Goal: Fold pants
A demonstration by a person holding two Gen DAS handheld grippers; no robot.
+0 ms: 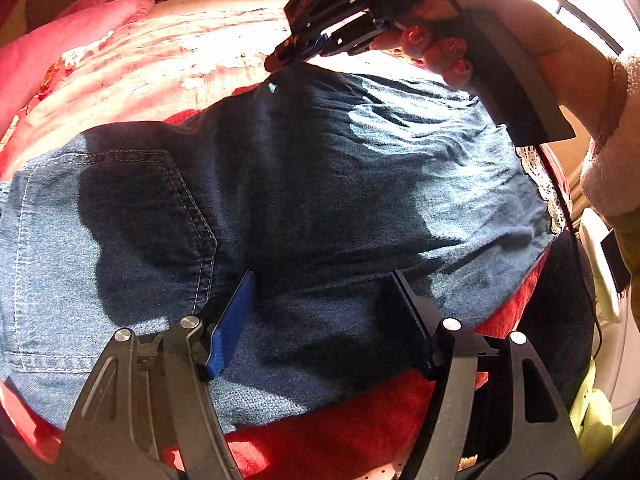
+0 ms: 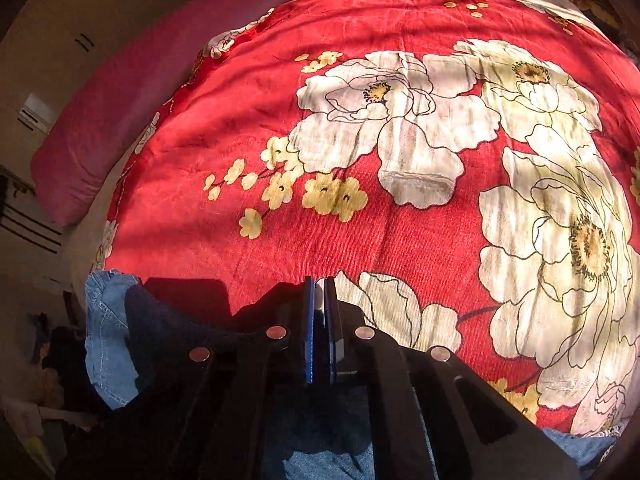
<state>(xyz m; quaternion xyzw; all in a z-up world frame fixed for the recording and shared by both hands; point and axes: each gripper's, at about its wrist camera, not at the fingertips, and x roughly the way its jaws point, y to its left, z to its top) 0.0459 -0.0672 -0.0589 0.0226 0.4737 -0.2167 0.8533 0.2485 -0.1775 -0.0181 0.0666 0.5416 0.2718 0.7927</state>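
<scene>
Left wrist view: 1 pair of blue denim pants lies spread across a red bedspread printed with white and yellow flowers, its stitched back pocket to the left. The left gripper hovers low over the near edge of the denim, its 2 fingers, 1 blue and 1 black, set wide apart and holding nothing. At the far edge, the right gripper, carried in the person's hand with red-painted nails, meets the cloth; whether it actually pinches the hem cannot be told from here. 1 pink folded blanket sits at the far left.

Right wrist view: the right gripper shows its 2 blue pads drawn nearly together, only a thin sliver between them. Denim hangs below and to the left of the tool, but no cloth is visible between the pads, so a grip cannot be confirmed. Beyond lies the flowered bedspread, with 1 pink pillow or folded blanket along its left edge.

The fold appears to be at its start. To do it well, the left gripper should likely close on the near edge so both edges lift evenly, keeping the denim taut and the seams aligned as it is carried over.
</scene>
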